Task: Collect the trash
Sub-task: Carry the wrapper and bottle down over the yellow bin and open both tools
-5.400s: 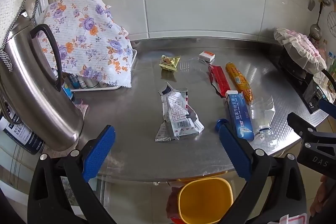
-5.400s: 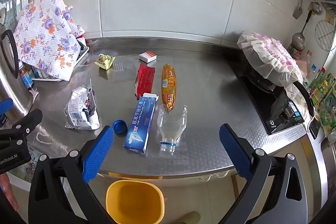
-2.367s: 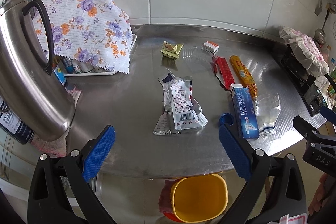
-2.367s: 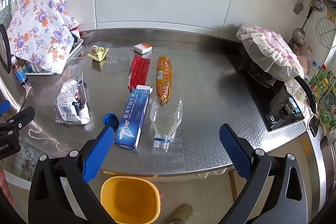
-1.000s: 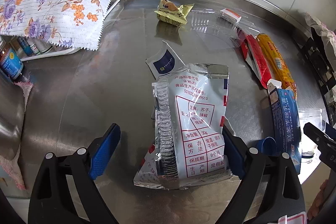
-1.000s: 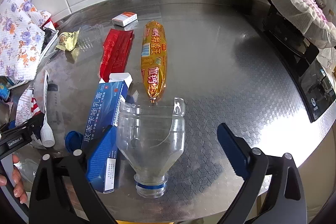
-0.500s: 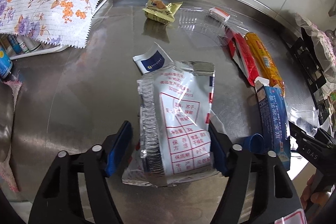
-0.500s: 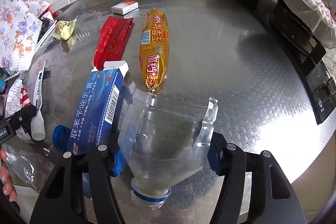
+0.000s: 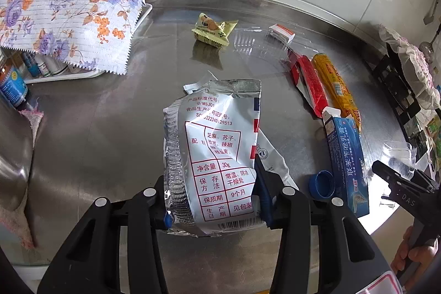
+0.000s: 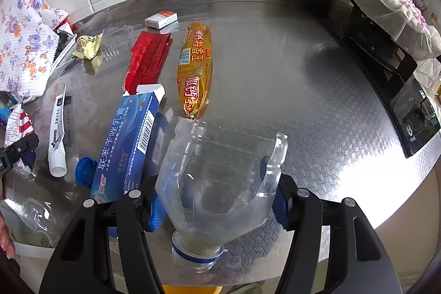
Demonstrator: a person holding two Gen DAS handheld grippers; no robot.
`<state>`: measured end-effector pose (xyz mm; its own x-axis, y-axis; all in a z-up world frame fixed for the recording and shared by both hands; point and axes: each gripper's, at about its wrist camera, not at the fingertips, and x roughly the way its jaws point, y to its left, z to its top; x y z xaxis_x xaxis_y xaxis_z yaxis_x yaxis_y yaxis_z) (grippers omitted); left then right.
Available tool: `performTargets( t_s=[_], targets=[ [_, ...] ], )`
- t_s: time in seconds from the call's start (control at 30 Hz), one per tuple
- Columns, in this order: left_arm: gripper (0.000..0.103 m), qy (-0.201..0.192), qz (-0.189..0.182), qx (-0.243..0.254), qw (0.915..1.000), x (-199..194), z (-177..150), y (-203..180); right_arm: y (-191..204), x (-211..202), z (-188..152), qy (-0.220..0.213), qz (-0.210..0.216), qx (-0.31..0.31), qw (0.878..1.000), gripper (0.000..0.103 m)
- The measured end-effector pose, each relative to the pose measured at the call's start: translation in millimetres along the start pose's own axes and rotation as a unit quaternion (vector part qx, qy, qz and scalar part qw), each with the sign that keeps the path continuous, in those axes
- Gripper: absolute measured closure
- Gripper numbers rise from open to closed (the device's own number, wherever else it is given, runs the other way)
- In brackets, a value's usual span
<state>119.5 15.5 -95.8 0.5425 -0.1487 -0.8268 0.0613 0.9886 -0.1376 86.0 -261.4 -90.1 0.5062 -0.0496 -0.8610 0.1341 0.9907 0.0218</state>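
Note:
My left gripper (image 9: 213, 194) is shut on a silver snack bag (image 9: 217, 145) with red print, gripping its near end over the steel counter (image 9: 104, 115). My right gripper (image 10: 217, 200) is shut on a cut clear plastic bottle (image 10: 220, 183) with a blue neck ring. A blue toothpaste box (image 10: 126, 142), a blue cap (image 10: 84, 174), an orange sausage pack (image 10: 195, 68), a red wrapper (image 10: 147, 59), a yellow wrapper (image 9: 213, 30), a small white box (image 10: 161, 18) and a white tube (image 10: 58, 137) lie on the counter.
A floral cloth (image 9: 63, 4) covers a rack at the left. A steel kettle (image 9: 13, 156) stands at the near left. A stove with a cloth-covered pot (image 10: 386, 4) is at the right. A yellow bin rim (image 10: 190, 289) shows below the counter edge.
Both grippers have closed further: the left one onto the snack bag, the right one onto the cut bottle. Both held items now sit tight between the jaws.

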Motion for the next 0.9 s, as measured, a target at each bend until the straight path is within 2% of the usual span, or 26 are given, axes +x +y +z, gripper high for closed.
performTargets(
  t_s=[0.2,0.47,0.7,0.9],
  targets=[
    [0.058,-0.018,-0.001,0.005,0.9998,-26.9,-3.0,3.0,-3.7,-20.6,-4.6,-0.013,0.001,0.008,1.0,0.04],
    [0.058,-0.033,-0.012,0.044,0.9984,-65.2,-22.6,-1.4,-4.8,-63.6,-28.4,-0.036,-0.007,0.016,0.999,0.04],
    [0.058,-0.032,-0.024,0.074,0.9964,-95.3,-62.6,-16.5,-1.5,-94.3,-66.1,-0.045,0.018,-0.018,0.999,0.04],
    [0.058,-0.012,-0.036,0.092,0.9951,-105.6,-113.4,-37.5,-6.7,-108.6,-102.0,-0.036,0.054,-0.065,0.996,0.04]
  ],
)
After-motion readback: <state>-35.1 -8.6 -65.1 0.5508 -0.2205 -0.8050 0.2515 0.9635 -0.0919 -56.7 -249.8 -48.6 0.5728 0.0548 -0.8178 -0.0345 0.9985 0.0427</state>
